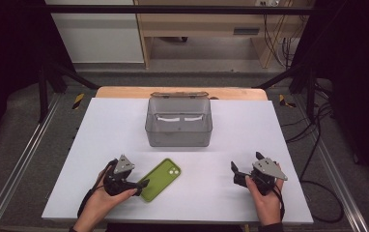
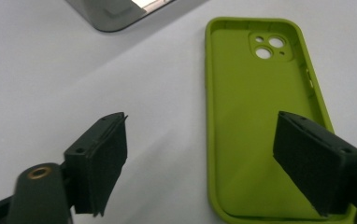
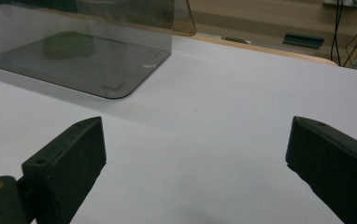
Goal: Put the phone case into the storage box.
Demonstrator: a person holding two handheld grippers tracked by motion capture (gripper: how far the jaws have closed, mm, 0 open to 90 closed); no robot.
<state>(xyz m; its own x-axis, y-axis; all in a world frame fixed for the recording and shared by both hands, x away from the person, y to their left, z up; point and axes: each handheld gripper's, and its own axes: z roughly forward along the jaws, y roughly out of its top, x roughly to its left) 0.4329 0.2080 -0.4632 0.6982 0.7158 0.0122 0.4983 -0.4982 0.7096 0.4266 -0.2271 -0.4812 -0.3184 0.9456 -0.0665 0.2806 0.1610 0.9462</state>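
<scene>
left gripper (image 1: 141, 184): jaws wide, nothing gripped, at near end of green phone case (image 1: 161, 179) | case: flat on table (image 1: 100, 125), near-left of grey box (image 1: 178, 122) | right gripper (image 1: 239, 170): jaws wide, empty

phone case (image 2: 256, 135): green, matt, soft-looking rubbery plastic
box (image 1: 178, 123): smoky clear plastic (glossy)
table (image 1: 250, 125): white, smooth, matt

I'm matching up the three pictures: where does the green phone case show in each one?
High view: the green silicone phone case lies low and left of centre, beside the left gripper.
Left gripper view: the case runs down the right half, hollow side up, one jaw over its lower edge.
Right gripper view: no case on this stretch of table.
Shared landmark: the smoky clear plastic box.
</scene>
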